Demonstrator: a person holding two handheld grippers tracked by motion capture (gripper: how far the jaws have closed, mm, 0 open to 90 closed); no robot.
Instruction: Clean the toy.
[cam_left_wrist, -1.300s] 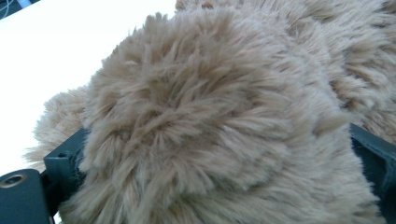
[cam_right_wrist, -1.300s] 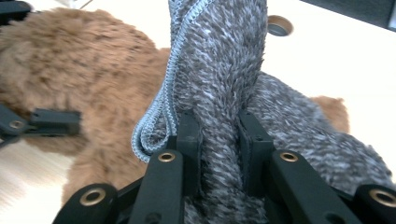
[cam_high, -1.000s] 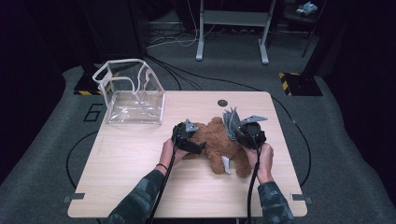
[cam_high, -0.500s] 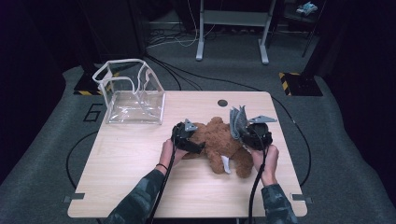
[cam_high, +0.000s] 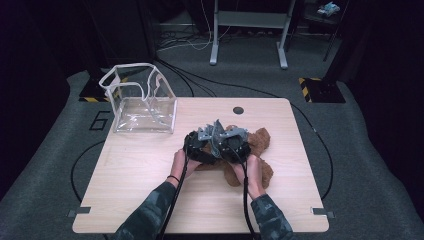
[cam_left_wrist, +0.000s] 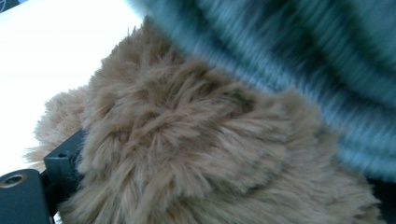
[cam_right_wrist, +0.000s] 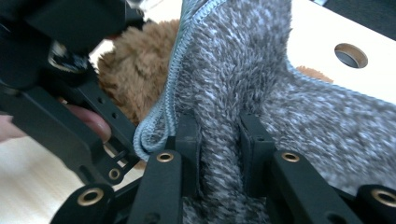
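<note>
A brown teddy bear (cam_high: 259, 141) lies right of the table's middle. My left gripper (cam_high: 196, 146) sits at its left side. In the left gripper view the brown fur (cam_left_wrist: 187, 140) is bunched between the jaws, against the left fingertip (cam_left_wrist: 63, 163), with grey-blue cloth (cam_left_wrist: 303, 51) above. My right gripper (cam_high: 231, 143) is right beside the left one, over the bear. It is shut on a fuzzy grey cloth (cam_right_wrist: 233, 70), and both pads (cam_right_wrist: 187, 140) pinch a fold of it. The cloth (cam_high: 216, 129) stands up between the two grippers.
A clear plastic bag (cam_high: 142, 100) with white trim stands open at the back left of the wooden table (cam_high: 140, 190). A round cable hole (cam_high: 238, 110) sits near the far edge. Cables trail from both grippers toward the front edge.
My right gripper has carried the grey cloth leftward across the bear until it is next to the left gripper. The left gripper has stayed put on the bear.
</note>
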